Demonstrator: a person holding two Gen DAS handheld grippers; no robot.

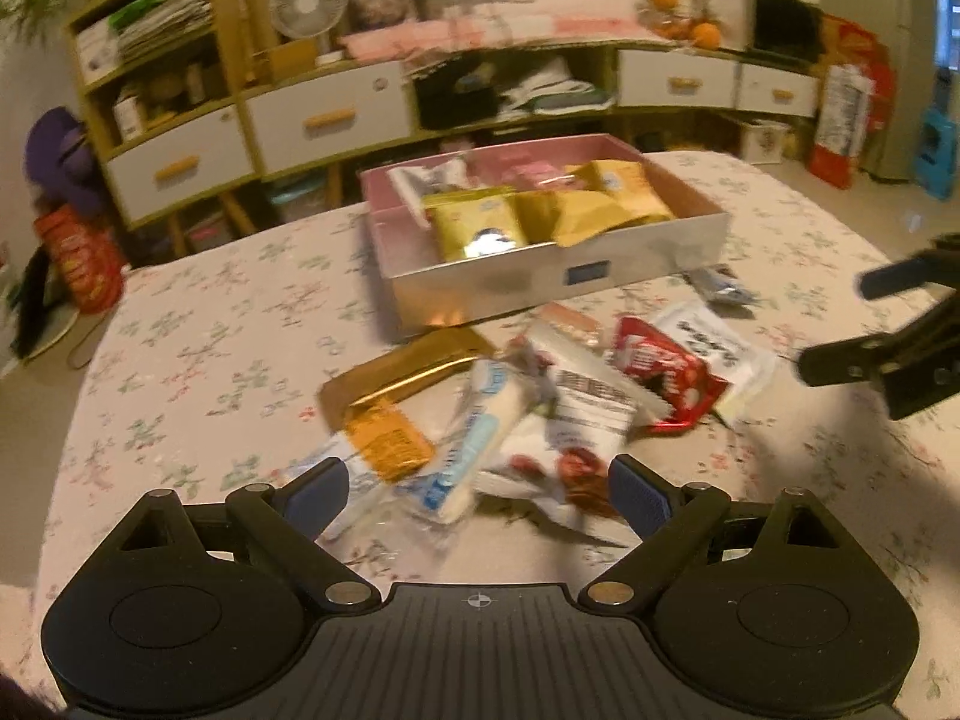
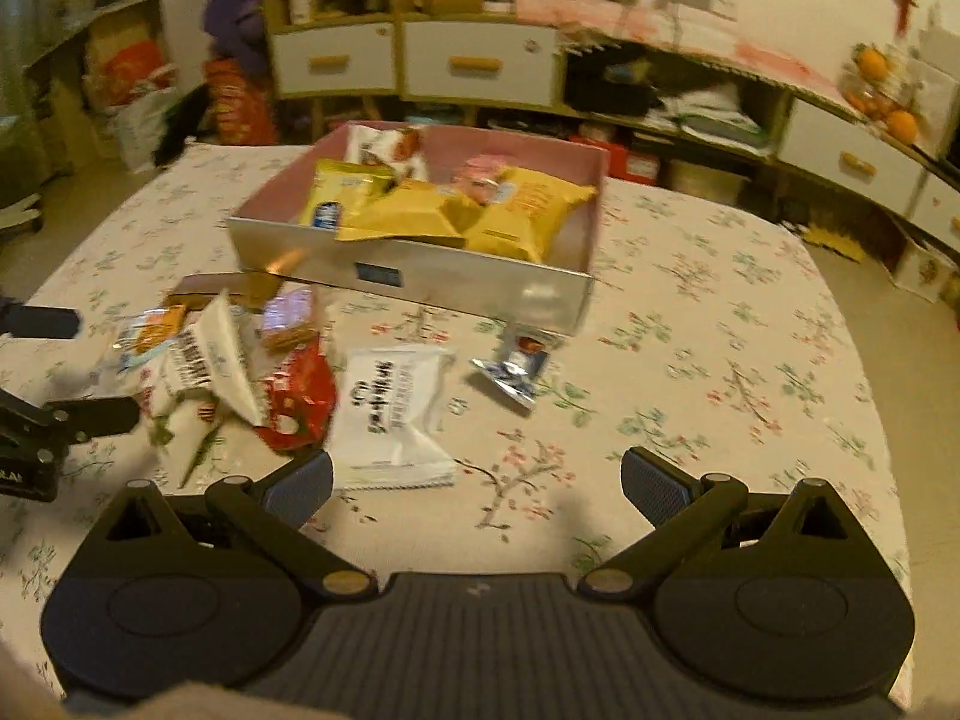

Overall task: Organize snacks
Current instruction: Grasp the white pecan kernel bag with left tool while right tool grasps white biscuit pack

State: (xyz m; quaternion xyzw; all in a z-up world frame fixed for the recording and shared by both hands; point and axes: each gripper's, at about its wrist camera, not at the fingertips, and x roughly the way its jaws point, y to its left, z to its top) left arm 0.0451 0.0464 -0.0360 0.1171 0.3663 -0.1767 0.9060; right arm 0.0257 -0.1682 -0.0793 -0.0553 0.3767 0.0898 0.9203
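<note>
A shallow silver box (image 1: 540, 282) (image 2: 420, 279) with a pink inside holds several yellow and white snack packs. In front of it a loose pile of snacks lies on the flowered tablecloth: a red pack (image 1: 666, 378) (image 2: 300, 399), a white pack with black print (image 2: 393, 414) (image 1: 714, 348), a gold pack (image 1: 390, 381), an orange-labelled clear pack (image 1: 390, 444), a small silver-blue sachet (image 2: 516, 363) (image 1: 723, 285). My left gripper (image 1: 477, 495) is open just above the near edge of the pile. My right gripper (image 2: 477, 480) is open over bare cloth, right of the white pack. Neither holds anything.
The table (image 1: 192, 348) fills both views; its right half (image 2: 750, 360) carries only the cloth. Behind stand shelves with white drawers (image 1: 324, 114) (image 2: 480, 60), a fan (image 1: 309, 3), oranges (image 1: 705, 33) and red bags on the floor (image 1: 84, 264).
</note>
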